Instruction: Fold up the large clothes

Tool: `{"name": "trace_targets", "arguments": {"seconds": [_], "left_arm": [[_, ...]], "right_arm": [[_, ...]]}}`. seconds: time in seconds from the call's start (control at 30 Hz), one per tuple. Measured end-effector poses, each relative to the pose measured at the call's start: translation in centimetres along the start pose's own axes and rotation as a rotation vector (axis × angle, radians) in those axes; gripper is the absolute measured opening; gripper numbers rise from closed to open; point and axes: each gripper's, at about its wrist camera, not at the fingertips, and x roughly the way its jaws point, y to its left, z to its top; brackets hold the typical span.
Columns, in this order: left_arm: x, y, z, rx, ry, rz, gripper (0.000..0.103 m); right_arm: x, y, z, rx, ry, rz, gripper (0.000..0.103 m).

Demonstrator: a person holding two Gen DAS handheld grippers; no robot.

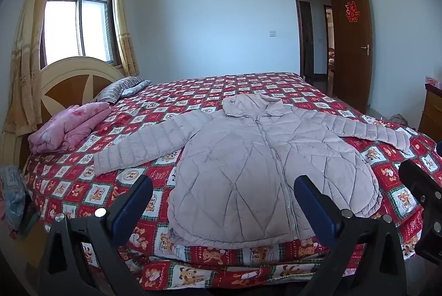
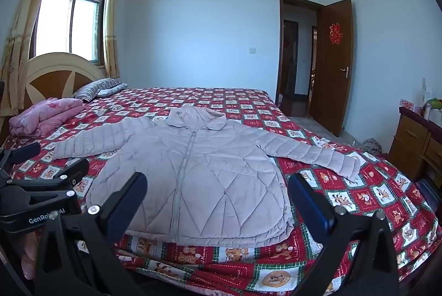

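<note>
With both grippers (image 1: 223,202) (image 2: 218,199) spread wide and empty short of the jacket (image 1: 259,169) lying flat mid-bed (image 1: 193,86), we judged each sleeve (image 1: 138,144) best pinched near its cuff.

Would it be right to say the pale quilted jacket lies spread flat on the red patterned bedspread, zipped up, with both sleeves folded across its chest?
Not quite. The pale quilted jacket lies flat and zipped on the red patterned bedspread, but both sleeves stretch straight out sideways, as the right wrist view shows.
</note>
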Motion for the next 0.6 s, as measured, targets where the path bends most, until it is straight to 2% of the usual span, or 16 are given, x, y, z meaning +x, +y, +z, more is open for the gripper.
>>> {"name": "trace_targets", "arguments": {"seconds": [0.6], "left_arm": [[-0.05, -0.39, -0.01, 0.017, -0.009, -0.01, 0.102]], "right_arm": [[0.16, -0.01, -0.11, 0.011, 0.002, 0.007, 0.103]]}}
